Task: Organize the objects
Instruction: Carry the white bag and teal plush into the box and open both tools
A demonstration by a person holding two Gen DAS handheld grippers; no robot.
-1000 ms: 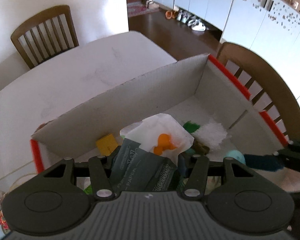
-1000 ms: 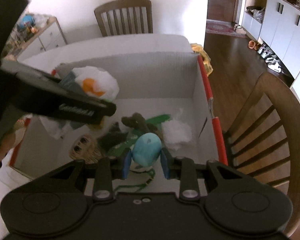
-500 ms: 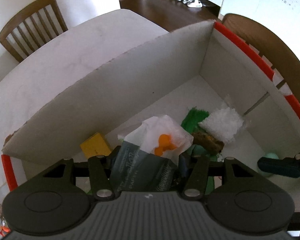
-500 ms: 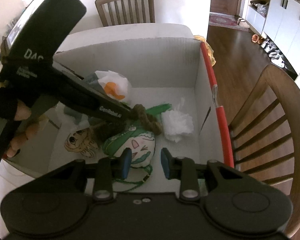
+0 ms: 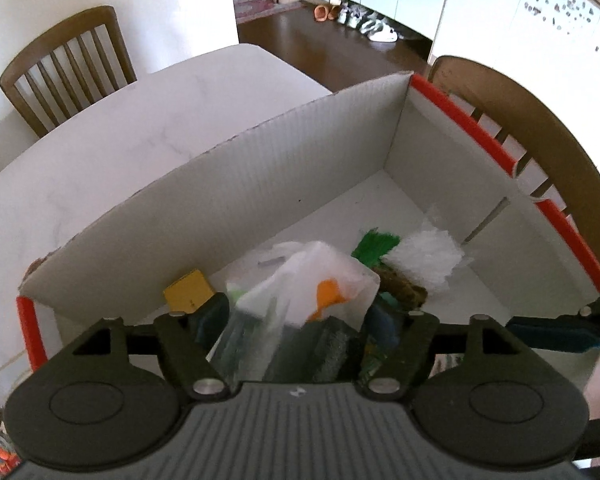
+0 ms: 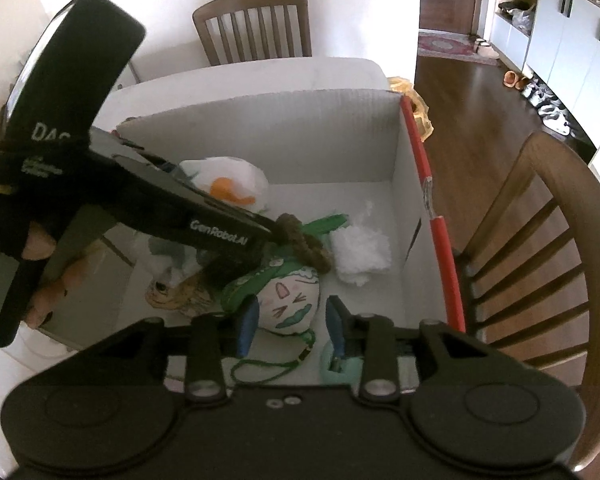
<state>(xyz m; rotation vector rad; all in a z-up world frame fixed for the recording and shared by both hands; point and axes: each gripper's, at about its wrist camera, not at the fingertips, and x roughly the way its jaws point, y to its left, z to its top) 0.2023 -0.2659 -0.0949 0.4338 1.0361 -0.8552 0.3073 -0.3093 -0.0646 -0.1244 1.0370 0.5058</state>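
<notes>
Dropping things into the white cardboard box (image 5: 260, 184) looks like the step in hand, and both grippers hang over it, pointing steeply down. The left gripper (image 5: 300, 320), low in the middle of its own view, has just been opening its jaws; the clear packet with an orange shape (image 5: 316, 280) sits between the pads, blurred, and I'd judge it released and slipping, since the fingers stand wide of it. The right gripper (image 6: 292, 324), at the bottom centre of its view, has its jaws eased apart too — nothing is pinched; between the blue pads one sees only the round white plush with a drawn face (image 6: 288, 300) lying on the box floor below, and a small teal object (image 6: 340, 368) by the right pad. Next, I'd guess each hand must lift clear of the box walls and go for another loose item, though none shows plainly. Crowding the floor are a white fluffy wad (image 6: 360, 252), a brown braided ring (image 6: 304, 240), a green strip (image 5: 374, 242) and a yellow block (image 5: 190, 292). The left tool's long body crosses the right view's left side, so the two hands could knock together; a wooden chair (image 6: 540, 248) stands just beside the red-edged wall.
</notes>
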